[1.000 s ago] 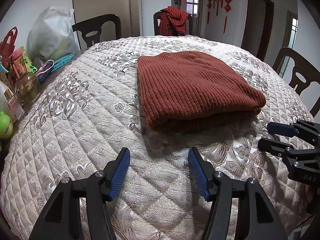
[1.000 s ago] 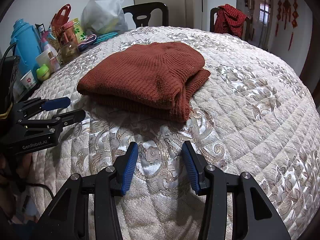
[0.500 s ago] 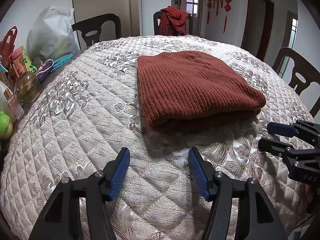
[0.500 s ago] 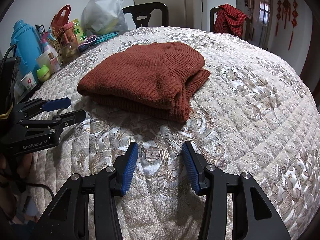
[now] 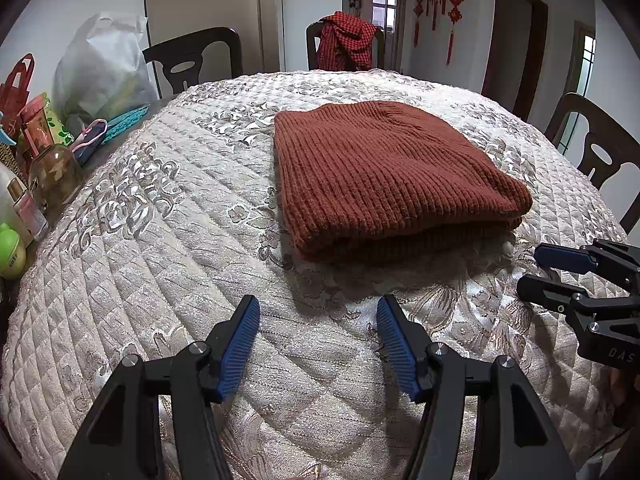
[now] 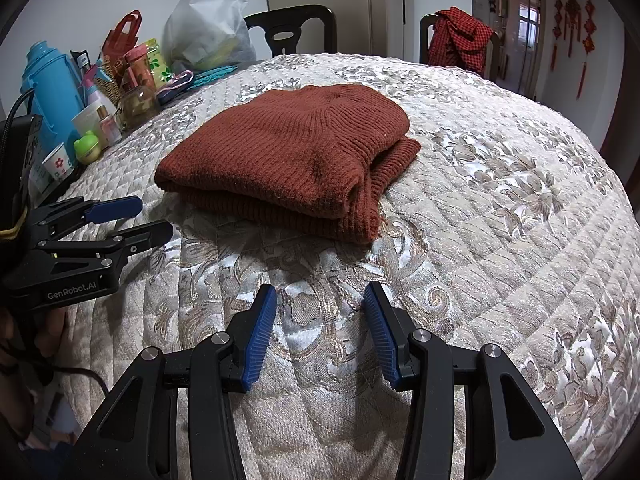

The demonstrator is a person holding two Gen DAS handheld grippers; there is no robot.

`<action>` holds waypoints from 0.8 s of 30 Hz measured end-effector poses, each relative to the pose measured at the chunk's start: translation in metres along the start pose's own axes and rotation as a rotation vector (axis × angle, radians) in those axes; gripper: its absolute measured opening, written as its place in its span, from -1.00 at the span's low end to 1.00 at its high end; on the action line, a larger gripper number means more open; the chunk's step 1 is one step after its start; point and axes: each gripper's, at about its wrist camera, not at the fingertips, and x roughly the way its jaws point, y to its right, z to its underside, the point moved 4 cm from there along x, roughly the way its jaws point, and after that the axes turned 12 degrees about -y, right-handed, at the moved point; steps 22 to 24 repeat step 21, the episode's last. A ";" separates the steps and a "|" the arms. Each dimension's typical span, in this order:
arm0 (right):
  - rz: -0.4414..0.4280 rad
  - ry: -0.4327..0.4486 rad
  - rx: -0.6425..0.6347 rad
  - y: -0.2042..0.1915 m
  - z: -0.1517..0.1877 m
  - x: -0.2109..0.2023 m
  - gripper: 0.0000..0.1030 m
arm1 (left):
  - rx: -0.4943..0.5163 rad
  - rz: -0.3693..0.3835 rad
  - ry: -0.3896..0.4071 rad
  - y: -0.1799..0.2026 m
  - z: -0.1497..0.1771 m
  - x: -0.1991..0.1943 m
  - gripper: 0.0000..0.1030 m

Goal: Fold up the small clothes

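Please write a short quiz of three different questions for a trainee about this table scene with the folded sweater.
1. True or false: the left gripper holds the sweater.
2. What hangs on the far chair? A red checked garment; B towel; C bag.
3. The sweater lies folded on the quilted ____.

Key: 1 false, both it and the right gripper are open and apart from it; 2 A; 3 tablecloth.

- "GenRobot.AI" in pale letters on the black body of the left gripper (image 6: pixel 136 220).
- "DAS", cut off, on the right gripper (image 5: pixel 560 272).
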 end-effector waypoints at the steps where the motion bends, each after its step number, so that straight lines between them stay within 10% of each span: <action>1: 0.000 0.000 0.000 0.000 0.000 0.000 -0.10 | 0.000 0.000 0.000 0.000 0.000 0.000 0.24; 24: 0.000 0.000 0.000 0.000 0.000 0.000 -0.10 | 0.008 -0.002 -0.002 -0.001 -0.001 0.001 0.26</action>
